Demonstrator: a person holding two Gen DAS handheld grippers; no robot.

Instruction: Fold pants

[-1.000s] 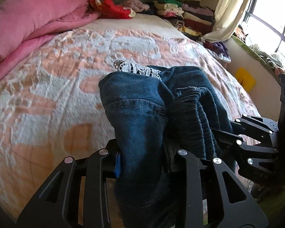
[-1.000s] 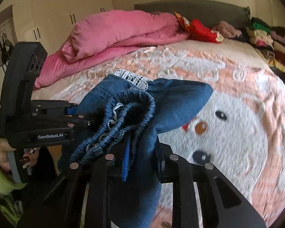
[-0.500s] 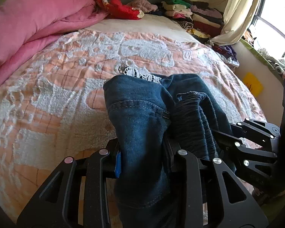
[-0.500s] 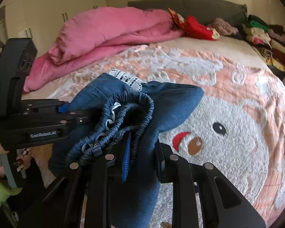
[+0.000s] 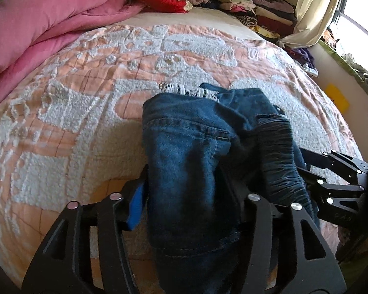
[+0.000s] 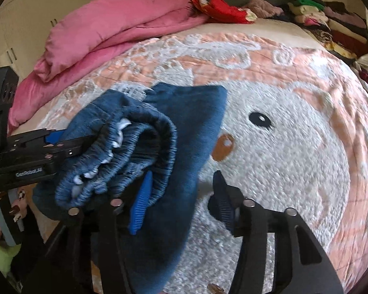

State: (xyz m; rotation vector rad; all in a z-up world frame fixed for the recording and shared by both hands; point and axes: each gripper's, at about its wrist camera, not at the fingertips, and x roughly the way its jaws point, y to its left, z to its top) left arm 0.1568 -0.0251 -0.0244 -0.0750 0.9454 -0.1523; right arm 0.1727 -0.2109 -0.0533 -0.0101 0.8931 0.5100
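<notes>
The blue denim pants (image 5: 191,171) lie bunched at the near edge of the bed, on the peach-and-white blanket (image 5: 73,122) with its cartoon face. The left gripper (image 5: 186,203) has just been opening; the denim lies between its 2 fingers, and the blue pad on one finger stands clear of the cloth. The right gripper (image 6: 181,201) has just been opening too: the elastic waistband rests against one blue pad, the other finger is well apart. White lettering on the left gripper's body, seen from the right wrist, is blurred; "GenRobot.AI" is barely legible.
</notes>
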